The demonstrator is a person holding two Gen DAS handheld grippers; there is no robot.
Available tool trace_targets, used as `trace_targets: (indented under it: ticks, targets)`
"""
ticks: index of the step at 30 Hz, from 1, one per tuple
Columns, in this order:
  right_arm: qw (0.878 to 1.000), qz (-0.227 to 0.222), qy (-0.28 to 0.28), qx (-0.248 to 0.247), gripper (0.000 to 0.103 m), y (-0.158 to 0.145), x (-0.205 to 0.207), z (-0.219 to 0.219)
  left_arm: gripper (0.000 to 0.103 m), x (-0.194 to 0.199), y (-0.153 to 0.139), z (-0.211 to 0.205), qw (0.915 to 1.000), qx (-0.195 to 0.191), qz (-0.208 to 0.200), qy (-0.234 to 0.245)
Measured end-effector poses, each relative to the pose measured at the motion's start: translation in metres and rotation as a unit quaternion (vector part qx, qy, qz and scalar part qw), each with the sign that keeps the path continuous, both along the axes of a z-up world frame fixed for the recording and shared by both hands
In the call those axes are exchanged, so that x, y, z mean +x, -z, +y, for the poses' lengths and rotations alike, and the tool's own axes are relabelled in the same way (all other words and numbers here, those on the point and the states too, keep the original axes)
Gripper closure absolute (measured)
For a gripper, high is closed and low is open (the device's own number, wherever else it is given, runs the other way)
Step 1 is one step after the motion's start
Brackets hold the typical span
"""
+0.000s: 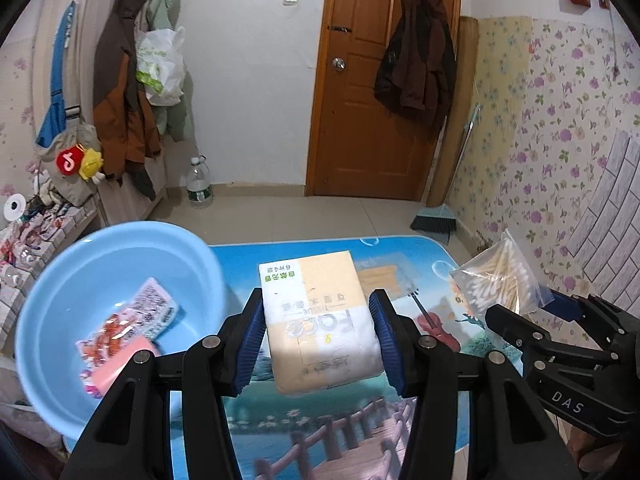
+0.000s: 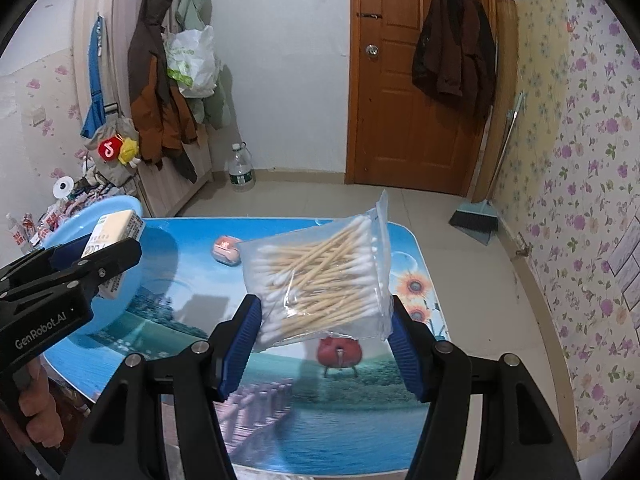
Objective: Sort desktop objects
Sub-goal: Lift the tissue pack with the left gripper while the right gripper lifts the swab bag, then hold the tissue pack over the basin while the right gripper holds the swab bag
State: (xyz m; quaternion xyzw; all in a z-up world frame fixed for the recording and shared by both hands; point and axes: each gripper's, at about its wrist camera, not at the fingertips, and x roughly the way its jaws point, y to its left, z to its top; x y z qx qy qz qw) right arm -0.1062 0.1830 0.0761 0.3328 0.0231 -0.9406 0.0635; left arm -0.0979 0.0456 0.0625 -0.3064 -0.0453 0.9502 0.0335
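Gripping a tissue pack at lower centre, the left gripper is hanging above the table, while the right gripper is clamping a bag of cotton swabs mid-frame, with 1 blue basin sitting at left holding snack packets.

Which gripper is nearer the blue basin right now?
Left. The left gripper, holding the tissue pack, is beside the blue basin; the right gripper is farther off.
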Motion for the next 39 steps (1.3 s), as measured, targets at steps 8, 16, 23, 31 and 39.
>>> trace_targets:
  ticks: [8,16,23,31,39]
  targets:
    - [0.999,0.028,-0.031,-0.003,0.039,-0.022,0.017,-0.055,0.053,0.034,-0.02,-0.052,0.9991,-0.002,0.021,-0.035]
    - [0.997,0.039,-0.06,-0.004,0.039,-0.033,0.025,-0.116,0.053,0.055,-0.03,-0.101,0.9969,-0.004,0.033,-0.071]
    - [0.997,0.042,-0.061,-0.005,0.039,-0.037,0.028,-0.133,0.053,0.061,-0.029,-0.116,0.9963,-0.005,0.028,-0.081]
    - [0.996,0.051,-0.063,-0.03,0.039,-0.041,0.026,-0.146,0.053,0.075,-0.03,-0.141,0.9952,-0.026,0.031,-0.089]
    - [0.993,0.034,-0.11,-0.024,0.039,-0.03,0.02,-0.203,0.054,0.075,-0.025,-0.181,0.9919,-0.018,0.021,-0.124]
